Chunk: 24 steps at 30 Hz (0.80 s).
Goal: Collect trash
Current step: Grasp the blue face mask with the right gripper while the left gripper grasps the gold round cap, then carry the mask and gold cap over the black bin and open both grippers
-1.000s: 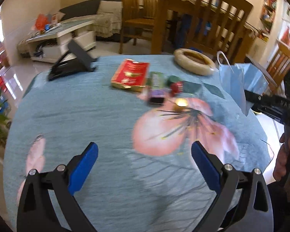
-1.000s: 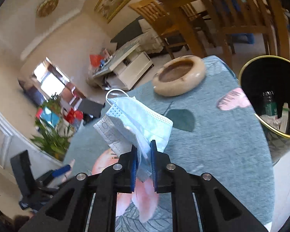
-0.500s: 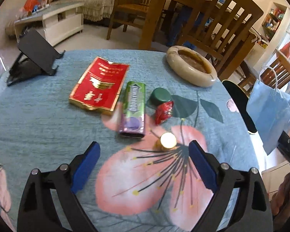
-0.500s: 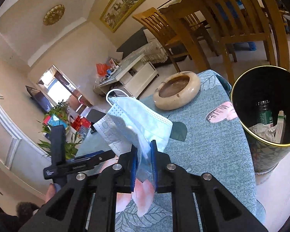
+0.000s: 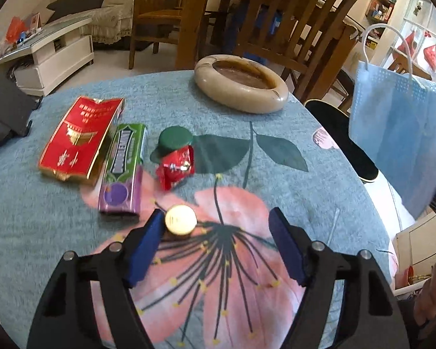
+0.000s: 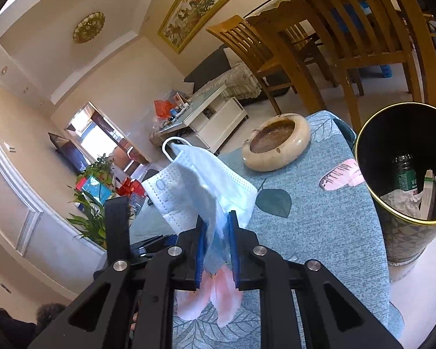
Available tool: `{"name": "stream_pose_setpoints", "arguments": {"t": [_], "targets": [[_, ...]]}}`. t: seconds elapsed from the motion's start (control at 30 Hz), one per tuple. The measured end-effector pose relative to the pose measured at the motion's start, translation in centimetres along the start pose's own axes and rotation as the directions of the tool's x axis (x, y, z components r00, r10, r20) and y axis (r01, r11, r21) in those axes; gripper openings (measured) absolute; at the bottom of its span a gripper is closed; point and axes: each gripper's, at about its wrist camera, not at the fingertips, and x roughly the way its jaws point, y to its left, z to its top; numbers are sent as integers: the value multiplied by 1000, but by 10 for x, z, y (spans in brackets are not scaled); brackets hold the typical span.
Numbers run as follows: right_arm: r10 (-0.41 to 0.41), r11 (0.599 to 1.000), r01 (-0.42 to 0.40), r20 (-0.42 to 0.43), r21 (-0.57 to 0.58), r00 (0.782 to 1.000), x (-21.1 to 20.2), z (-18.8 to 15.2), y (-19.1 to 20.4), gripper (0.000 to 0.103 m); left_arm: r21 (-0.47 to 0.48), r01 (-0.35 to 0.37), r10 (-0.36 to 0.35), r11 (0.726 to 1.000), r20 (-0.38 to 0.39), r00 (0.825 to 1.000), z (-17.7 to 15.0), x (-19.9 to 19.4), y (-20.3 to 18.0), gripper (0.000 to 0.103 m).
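Note:
My right gripper (image 6: 216,221) is shut on a blue face mask (image 6: 200,180) and holds it in the air over the table's edge, left of a black bin with a gold rim (image 6: 404,221). The mask also hangs at the right of the left wrist view (image 5: 398,136). My left gripper (image 5: 216,221) is open and low over the table, its left finger beside a gold bottle cap (image 5: 180,219). Beyond lie a red candy wrapper (image 5: 175,167), a green cap (image 5: 174,139), a green and purple gum pack (image 5: 123,168) and a red cigarette carton (image 5: 80,139).
A stone ashtray (image 5: 241,83) sits at the table's far edge. The bin holds a green bottle (image 6: 405,174) and crumpled paper (image 6: 404,200). Wooden chairs (image 5: 264,20) stand behind the table. A black stand (image 5: 5,113) is at far left.
My left gripper has moved forward and down to the gold cap. My right gripper has carried the mask a little further toward the bin.

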Motion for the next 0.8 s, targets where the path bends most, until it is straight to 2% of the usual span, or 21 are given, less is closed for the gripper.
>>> {"name": "stream_pose_setpoints", "arguments": {"t": [0.07, 0.17, 0.23, 0.3, 0.53, 0.8], "targets": [[2, 1000, -2, 5, 7, 1000, -1, 1, -2, 17, 4, -23, 23, 1000, 10, 1000, -1, -1, 1, 57], [6, 1000, -7, 14, 12, 1000, -4, 2, -3, 20, 0, -82, 82, 997, 25, 996, -5, -4, 8, 22], [9, 1000, -9, 16, 15, 1000, -5, 3, -4, 20, -36, -35, 36, 999, 20, 999, -5, -7, 19, 22], [9, 1000, -9, 15, 14, 1000, -5, 3, -4, 20, -44, -19, 20, 999, 17, 1000, -5, -10, 23, 21], [-17, 1000, 17, -11, -16, 1000, 1, 1, 0, 19, -26, -117, 117, 993, 6, 993, -20, -21, 17, 21], [-31, 999, 30, -9, -44, 999, 1, -1, 4, 18, -100, -113, 120, 988, 64, 991, -47, -76, 29, 21]]}}
